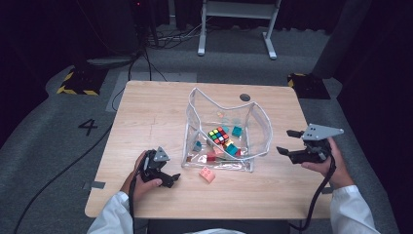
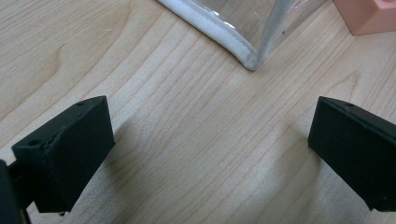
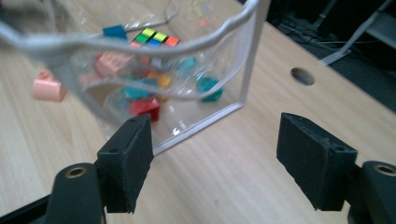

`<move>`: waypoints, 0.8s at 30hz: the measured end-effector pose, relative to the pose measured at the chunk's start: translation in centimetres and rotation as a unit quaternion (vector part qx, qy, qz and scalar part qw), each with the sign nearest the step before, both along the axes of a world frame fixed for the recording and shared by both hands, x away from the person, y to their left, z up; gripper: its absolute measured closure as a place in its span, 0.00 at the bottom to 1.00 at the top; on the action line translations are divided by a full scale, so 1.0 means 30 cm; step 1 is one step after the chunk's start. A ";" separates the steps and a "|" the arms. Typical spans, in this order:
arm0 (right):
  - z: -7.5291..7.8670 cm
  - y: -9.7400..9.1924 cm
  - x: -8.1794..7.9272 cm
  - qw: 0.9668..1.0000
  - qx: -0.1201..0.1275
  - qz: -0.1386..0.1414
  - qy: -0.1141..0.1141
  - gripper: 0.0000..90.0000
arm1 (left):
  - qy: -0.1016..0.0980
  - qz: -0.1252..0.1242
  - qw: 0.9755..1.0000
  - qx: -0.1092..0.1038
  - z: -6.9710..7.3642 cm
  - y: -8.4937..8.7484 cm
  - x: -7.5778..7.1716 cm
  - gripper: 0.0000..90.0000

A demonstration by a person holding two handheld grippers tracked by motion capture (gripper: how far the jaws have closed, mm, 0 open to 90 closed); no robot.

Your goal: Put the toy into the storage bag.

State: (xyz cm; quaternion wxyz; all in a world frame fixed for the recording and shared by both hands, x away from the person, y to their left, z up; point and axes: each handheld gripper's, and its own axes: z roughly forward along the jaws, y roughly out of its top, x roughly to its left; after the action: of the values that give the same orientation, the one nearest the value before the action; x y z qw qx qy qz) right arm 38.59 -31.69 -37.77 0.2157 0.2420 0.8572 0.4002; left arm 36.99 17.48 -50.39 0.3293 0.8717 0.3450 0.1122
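Note:
A clear plastic bag (image 1: 258, 122) with white trim stands open in the middle of the wooden table (image 1: 146, 112). Inside it lie a Rubik's cube (image 1: 218, 135) and several small teal, red and orange blocks. A pink brick (image 1: 207, 174) rests on the table just outside the bag's near wall. My left gripper (image 1: 168, 170) is open low over the wood (image 2: 210, 154), facing the bag's corner (image 2: 247, 58), with the pink brick (image 2: 373, 16) to the upper right. My right gripper (image 1: 287, 142) is open beside the bag's right side (image 3: 215, 154), looking at the bag (image 3: 250, 56), the cube (image 3: 154, 37) and a red block (image 3: 144, 107).
A round cable hole (image 1: 245, 97) sits in the table behind the bag, also visible as the hole (image 3: 302, 76) past my right jaws. The table has bare wood left of the bag and along the front edge. Cables and a white desk frame (image 1: 238, 14) are on the floor beyond.

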 end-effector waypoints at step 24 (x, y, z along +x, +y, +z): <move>-0.344 0.161 -0.139 0.992 0.026 0.076 0.095 0.34 | 0.000 0.000 1.000 0.000 0.000 0.000 0.000 0.00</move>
State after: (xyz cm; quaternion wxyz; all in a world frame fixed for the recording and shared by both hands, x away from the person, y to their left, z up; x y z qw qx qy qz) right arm 34.43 -26.87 -48.10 0.0957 0.2182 0.8791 0.4128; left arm 36.99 17.48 -50.38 0.3293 0.8718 0.3450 0.1120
